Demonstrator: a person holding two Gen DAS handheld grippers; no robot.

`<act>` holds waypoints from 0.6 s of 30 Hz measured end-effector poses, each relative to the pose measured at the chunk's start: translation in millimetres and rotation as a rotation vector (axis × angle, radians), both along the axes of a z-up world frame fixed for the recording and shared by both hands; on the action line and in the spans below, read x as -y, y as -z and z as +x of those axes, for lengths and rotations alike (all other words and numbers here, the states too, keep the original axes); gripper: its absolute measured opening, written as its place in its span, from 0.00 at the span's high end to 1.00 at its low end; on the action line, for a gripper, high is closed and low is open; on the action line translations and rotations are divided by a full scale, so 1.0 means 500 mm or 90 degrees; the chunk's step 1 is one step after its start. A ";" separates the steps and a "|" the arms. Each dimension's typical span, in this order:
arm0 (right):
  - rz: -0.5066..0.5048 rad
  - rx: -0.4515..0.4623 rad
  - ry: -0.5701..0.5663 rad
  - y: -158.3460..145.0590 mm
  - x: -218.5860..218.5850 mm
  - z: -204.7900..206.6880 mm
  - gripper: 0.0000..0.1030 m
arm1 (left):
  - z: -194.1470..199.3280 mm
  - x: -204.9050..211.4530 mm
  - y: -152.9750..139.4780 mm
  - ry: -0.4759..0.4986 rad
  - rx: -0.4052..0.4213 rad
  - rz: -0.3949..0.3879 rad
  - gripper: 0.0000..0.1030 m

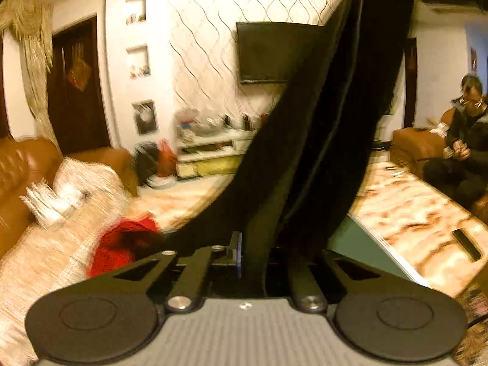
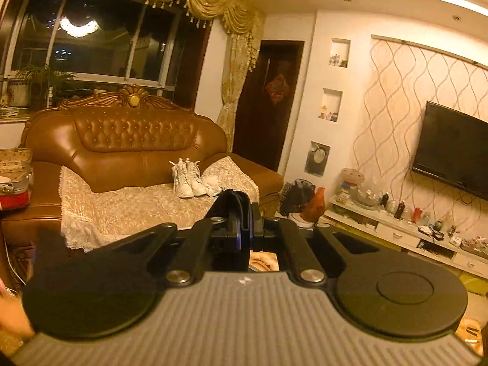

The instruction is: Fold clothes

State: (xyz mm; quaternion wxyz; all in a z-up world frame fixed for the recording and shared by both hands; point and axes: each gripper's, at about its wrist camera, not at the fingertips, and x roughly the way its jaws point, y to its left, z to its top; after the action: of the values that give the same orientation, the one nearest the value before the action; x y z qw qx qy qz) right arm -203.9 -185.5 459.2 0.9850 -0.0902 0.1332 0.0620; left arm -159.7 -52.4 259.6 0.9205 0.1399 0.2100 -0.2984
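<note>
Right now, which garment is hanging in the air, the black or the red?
The black garment: it hangs stretched upward, while the red garment lies crumpled on the sofa.

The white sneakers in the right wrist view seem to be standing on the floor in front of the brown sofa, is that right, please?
Not quite: the white sneakers stand on the brown sofa itself, on the lace cover over its seat, not on the floor. The right wrist view shows this.
</note>
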 end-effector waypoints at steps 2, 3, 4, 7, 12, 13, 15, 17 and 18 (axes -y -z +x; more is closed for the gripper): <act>0.004 -0.007 0.015 -0.003 0.013 0.005 0.93 | 0.029 -0.016 -0.059 -0.030 0.041 0.008 0.95; 0.004 -0.011 0.026 -0.006 0.020 0.011 0.93 | 0.044 -0.021 -0.090 -0.044 0.061 0.011 0.95; 0.000 -0.015 0.041 -0.012 0.027 0.020 0.93 | 0.066 -0.012 -0.133 -0.055 0.076 0.004 0.95; -0.003 -0.011 0.078 -0.053 0.048 0.048 0.93 | 0.104 0.018 -0.265 -0.078 0.115 -0.029 0.95; 0.044 0.036 0.129 -0.181 0.098 0.070 0.93 | 0.076 0.078 -0.480 -0.080 0.185 -0.087 0.95; 0.054 0.051 0.133 -0.211 0.108 0.060 0.93 | 0.064 0.087 -0.513 -0.073 0.199 -0.091 0.95; 0.064 0.084 0.141 -0.267 0.132 0.033 0.93 | 0.034 0.101 -0.571 -0.063 0.224 -0.099 0.95; 0.064 0.108 0.141 -0.317 0.147 0.005 0.93 | 0.000 0.114 -0.623 -0.057 0.246 -0.107 0.95; 0.058 0.118 0.145 -0.337 0.146 -0.008 0.93 | -0.010 0.123 -0.642 -0.054 0.251 -0.107 0.95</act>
State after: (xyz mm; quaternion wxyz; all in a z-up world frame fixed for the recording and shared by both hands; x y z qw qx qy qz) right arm -208.2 -258.5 627.8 0.9968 -0.0354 0.0480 -0.0524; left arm -164.6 -113.9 580.8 0.9638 0.1094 0.0061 -0.2429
